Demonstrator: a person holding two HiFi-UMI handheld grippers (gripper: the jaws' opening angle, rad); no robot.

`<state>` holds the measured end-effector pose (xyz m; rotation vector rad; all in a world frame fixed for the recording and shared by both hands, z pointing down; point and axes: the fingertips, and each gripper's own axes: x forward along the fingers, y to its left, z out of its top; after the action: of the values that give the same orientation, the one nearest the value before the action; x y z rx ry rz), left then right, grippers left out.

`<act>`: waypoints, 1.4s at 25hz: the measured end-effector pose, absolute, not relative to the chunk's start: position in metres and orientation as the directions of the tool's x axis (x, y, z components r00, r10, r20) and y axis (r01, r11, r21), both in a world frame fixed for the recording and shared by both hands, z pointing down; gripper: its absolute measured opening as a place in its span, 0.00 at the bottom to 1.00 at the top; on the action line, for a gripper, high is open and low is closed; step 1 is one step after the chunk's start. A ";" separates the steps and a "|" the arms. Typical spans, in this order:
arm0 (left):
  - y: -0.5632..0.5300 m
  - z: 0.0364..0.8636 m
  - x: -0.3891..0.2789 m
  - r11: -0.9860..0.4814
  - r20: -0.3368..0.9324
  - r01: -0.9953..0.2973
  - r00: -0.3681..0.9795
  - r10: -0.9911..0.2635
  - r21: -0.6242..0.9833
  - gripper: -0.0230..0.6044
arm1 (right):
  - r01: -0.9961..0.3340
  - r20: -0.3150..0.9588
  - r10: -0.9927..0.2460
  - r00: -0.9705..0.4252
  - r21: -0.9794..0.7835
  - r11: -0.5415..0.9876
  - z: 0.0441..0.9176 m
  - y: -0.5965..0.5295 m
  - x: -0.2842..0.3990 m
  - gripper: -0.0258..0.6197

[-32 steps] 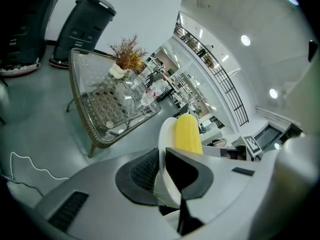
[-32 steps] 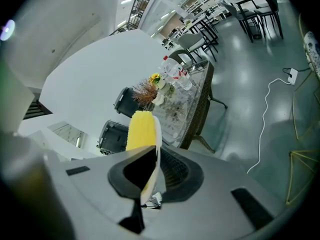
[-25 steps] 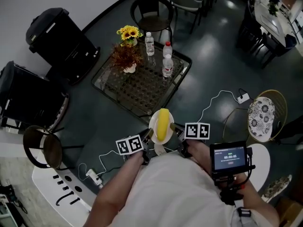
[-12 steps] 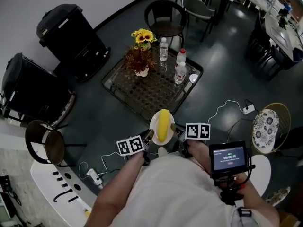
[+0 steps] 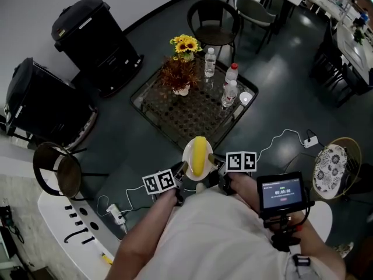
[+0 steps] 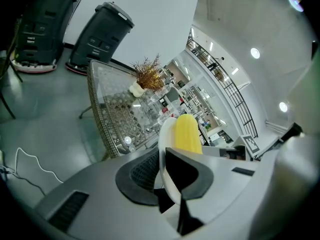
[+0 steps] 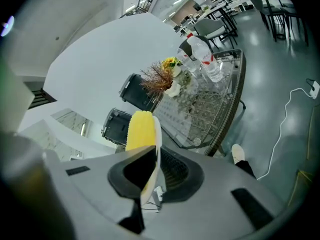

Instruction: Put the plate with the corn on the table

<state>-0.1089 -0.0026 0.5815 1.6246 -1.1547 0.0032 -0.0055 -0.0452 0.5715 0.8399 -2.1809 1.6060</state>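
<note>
My left tool (image 6: 167, 158) and right tool (image 7: 151, 159) clench opposite rims of the plate (image 5: 188, 154). The corn cob (image 5: 199, 155) lies along it, its long axis pointing away from me at the glass bench (image 5: 170, 116).

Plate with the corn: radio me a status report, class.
Left gripper, right gripper shut on plate, opposite edges. Corn on it, short of table. Bottles, flowers at far side, nothing between.
</note>
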 end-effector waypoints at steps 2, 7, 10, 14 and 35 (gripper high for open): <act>-0.008 0.583 -0.111 0.073 0.535 -0.669 0.518 -0.668 0.740 0.11 | -0.614 0.563 -0.258 -0.785 -0.762 0.207 0.574 -0.051 -0.008 0.09; -0.024 0.588 -0.113 0.093 0.538 -0.669 0.499 -0.680 0.738 0.11 | -0.606 0.567 -0.219 -0.794 -0.766 0.217 0.578 -0.070 -0.012 0.09; -0.036 0.594 -0.113 0.113 0.546 -0.668 0.486 -0.683 0.736 0.11 | -0.605 0.572 -0.199 -0.796 -0.766 0.218 0.586 -0.084 -0.013 0.09; -0.052 0.600 -0.116 0.136 0.554 -0.668 0.466 -0.690 0.732 0.11 | -0.596 0.573 -0.165 -0.803 -0.771 0.223 0.595 -0.103 -0.017 0.09; -0.116 0.652 -0.132 0.284 0.591 -0.618 0.372 -0.716 0.733 0.11 | -0.549 0.575 0.000 -0.818 -0.781 0.299 0.646 -0.184 -0.042 0.09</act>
<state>-0.1323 -0.1162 0.6522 1.3985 -1.3088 -0.1000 -0.0423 -0.1845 0.6455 0.4875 -2.0995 1.5426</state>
